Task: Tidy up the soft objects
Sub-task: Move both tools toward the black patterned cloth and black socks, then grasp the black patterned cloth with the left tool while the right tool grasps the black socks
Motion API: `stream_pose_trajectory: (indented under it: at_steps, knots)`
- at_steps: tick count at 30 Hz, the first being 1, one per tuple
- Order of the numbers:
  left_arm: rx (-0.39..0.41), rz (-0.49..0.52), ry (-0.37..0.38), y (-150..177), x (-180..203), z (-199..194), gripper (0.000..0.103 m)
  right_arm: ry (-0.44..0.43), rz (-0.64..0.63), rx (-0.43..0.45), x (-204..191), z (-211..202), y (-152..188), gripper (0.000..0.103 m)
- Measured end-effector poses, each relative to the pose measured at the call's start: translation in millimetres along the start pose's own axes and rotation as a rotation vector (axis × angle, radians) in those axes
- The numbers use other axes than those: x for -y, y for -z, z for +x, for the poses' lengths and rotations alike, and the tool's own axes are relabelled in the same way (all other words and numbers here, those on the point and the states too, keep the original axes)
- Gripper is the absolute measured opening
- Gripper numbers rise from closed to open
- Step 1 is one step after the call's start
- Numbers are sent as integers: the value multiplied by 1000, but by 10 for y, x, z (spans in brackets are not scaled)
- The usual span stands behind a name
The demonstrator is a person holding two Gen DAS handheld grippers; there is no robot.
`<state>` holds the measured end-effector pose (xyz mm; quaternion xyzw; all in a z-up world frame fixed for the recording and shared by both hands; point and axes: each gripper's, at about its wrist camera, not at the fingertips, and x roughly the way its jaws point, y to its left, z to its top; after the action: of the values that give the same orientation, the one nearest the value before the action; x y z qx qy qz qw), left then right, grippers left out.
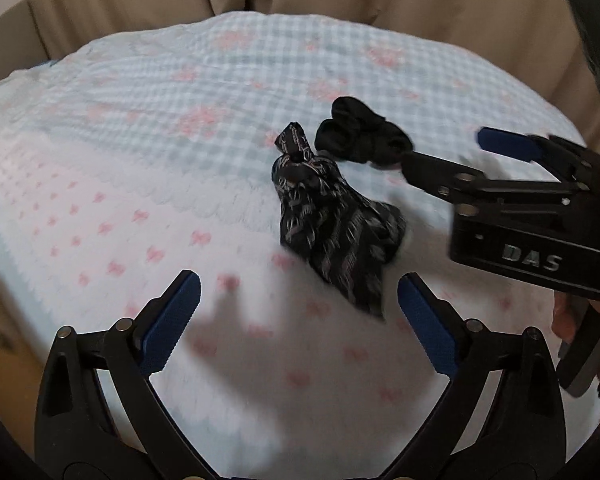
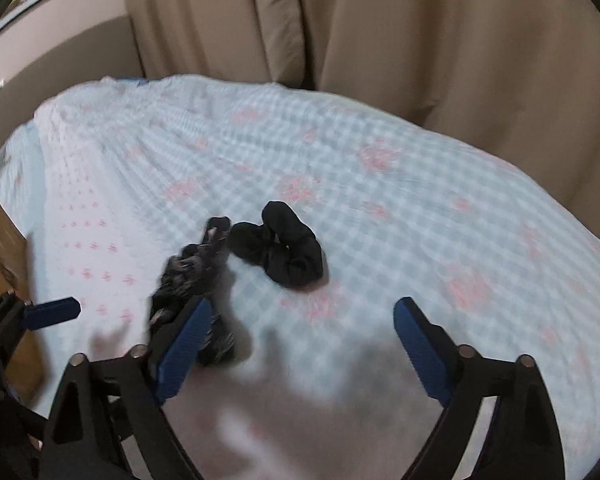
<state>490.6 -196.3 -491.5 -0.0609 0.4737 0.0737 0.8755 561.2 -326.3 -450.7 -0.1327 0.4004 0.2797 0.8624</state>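
A dark patterned cloth bundle (image 1: 332,216) lies on the bed, knotted at its far end. A plain black soft bundle (image 1: 360,134) lies just behind it. My left gripper (image 1: 298,304) is open and empty, just short of the patterned bundle. My right gripper (image 1: 444,152) comes in from the right, open and empty, one fingertip close to the black bundle. In the right wrist view the right gripper (image 2: 302,326) is open, the black bundle (image 2: 284,248) ahead and the patterned bundle (image 2: 192,284) partly behind its left finger. The left gripper's finger (image 2: 54,312) shows at left.
The bed cover (image 1: 140,160) is pale blue checked with pink motifs. Beige curtains (image 2: 380,40) hang behind the bed. A cardboard box (image 2: 4,260) stands by the bed's left edge.
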Motion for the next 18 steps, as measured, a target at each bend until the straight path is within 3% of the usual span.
stream_pose_trajectory:
  at_steps: [5, 9, 10, 12, 13, 15, 18]
  knots:
    - [-1, 33, -7, -136, 43, 332, 98, -25, -66, -61, -26, 514, -154, 81]
    - [-8, 81, -4, -292, 119, 520, 95, -37, -133, -78, -98, 765, -243, 69]
    - [-22, 85, 16, -325, 116, 576, 83, -38, -139, -82, -104, 814, -249, 66]
    - [-15, 83, 42, -369, 89, 601, 76, -44, -141, -94, -92, 910, -260, 58]
    - [-4, 84, 51, -386, 84, 592, 61, -44, -135, -81, -80, 901, -267, 55]
    - [-4, 72, 54, -424, 58, 595, 55, -44, -126, -75, -66, 887, -274, 38]
    - [-7, 50, 59, -447, 3, 595, 45, -46, -109, -62, -50, 859, -269, 27]
